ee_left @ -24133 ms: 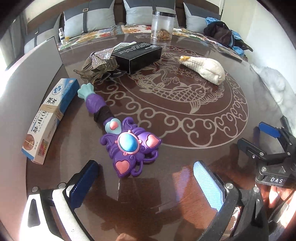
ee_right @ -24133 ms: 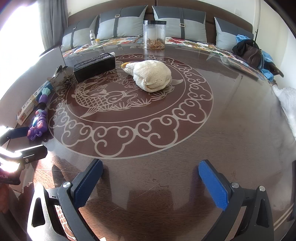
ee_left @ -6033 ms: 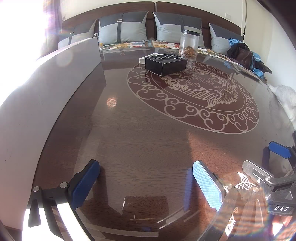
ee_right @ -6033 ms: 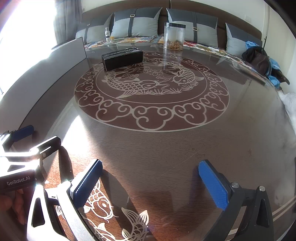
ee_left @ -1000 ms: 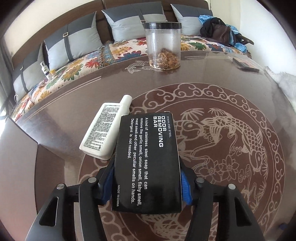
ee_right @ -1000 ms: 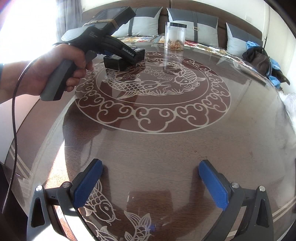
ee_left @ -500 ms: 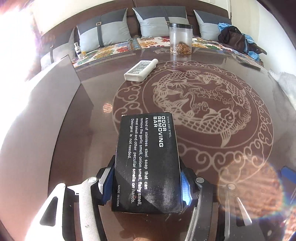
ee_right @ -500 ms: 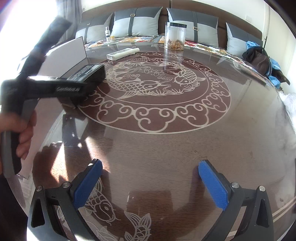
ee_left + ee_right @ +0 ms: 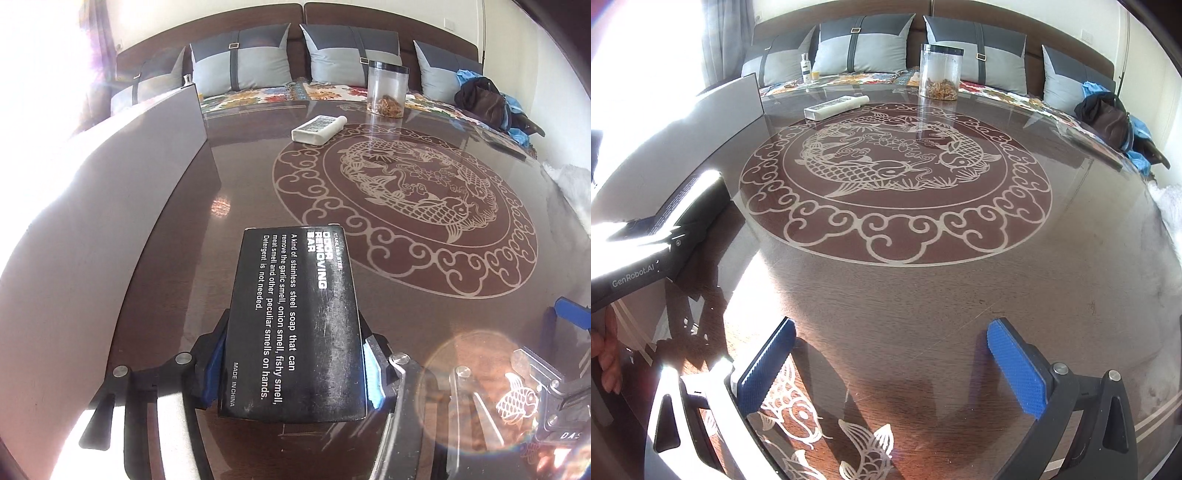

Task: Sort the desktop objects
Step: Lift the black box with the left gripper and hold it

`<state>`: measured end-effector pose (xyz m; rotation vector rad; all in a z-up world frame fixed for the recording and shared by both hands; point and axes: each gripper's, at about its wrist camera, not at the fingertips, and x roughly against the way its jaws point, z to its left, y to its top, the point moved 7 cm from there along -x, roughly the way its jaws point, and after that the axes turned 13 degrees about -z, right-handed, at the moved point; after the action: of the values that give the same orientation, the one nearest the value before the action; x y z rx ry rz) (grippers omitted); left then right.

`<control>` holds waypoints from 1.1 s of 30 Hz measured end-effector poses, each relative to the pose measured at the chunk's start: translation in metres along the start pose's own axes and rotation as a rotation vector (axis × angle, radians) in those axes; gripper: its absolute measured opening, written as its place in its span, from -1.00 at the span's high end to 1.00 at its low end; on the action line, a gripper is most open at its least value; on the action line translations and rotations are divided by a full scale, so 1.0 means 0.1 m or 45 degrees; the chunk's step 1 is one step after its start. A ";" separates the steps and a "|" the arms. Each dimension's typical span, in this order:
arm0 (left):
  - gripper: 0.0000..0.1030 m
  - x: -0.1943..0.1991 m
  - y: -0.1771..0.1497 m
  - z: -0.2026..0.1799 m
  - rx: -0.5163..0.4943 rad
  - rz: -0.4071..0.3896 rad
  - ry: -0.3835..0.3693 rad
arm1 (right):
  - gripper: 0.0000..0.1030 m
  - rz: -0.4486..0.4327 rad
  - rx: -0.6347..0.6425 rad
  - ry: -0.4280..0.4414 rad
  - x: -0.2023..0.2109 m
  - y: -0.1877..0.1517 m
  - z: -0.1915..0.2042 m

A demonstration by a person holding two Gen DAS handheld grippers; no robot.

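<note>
Holding the black soap-bar box across its long sides, my left gripper has its blue pads pressed flat against the carton, above the near left part of the table. It looks like light, stiff cardboard with smooth printed faces, so I judge a mid-length side grip safest; squeezing harder could dent it. My right gripper hangs with jaws spread wide and nothing between them. Below lies a glossy glass-topped table with a carp motif, likely slippery; a white tube and clear jar sit at its far side, before a cushioned bench.
</note>
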<state>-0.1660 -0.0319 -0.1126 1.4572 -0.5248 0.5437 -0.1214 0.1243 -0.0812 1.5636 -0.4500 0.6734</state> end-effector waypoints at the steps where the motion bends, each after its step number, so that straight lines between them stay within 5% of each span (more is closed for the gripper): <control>1: -0.15 0.00 -0.01 0.02 0.027 -0.001 -0.010 | -1.00 0.000 0.000 0.000 0.00 0.00 0.00; 13: -0.62 -0.04 -0.03 0.04 0.079 0.015 0.007 | -1.00 -0.001 0.000 -0.001 0.00 0.00 0.00; 33: -0.66 -0.05 -0.04 0.04 0.077 0.016 0.008 | -1.00 -0.001 0.001 -0.001 0.00 -0.01 0.00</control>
<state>-0.1674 -0.0361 -0.1182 1.5098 -0.5168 0.5778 -0.1207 0.1247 -0.0814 1.5647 -0.4494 0.6726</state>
